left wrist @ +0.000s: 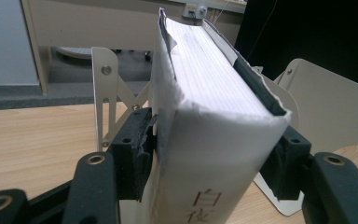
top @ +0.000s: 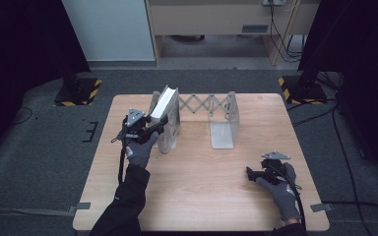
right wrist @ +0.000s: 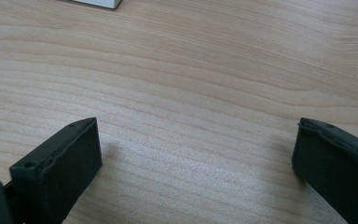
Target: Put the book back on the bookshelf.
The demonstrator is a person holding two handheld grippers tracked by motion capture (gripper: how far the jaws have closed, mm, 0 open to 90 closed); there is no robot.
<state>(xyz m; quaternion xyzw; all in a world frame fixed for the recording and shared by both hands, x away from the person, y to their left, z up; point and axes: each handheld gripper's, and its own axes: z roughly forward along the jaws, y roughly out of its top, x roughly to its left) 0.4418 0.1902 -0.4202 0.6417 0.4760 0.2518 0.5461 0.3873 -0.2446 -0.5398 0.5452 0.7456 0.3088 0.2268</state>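
Observation:
A thick white book stands upright at the left end of a beige metal book rack, between the rack's plates. Red characters show low on the book's spine. My left gripper straddles the book's spine end. A narrow gap shows between its left pad and the cover, so it stands open with the book between its jaws. My right gripper rests low over the wooden table at the front right, open, with bare wood between its jaws.
The rack's scissor link spans the back of the table, and a second upright plate stands at its right end. Black stands with yellow-striped bases sit on the floor beyond both back corners.

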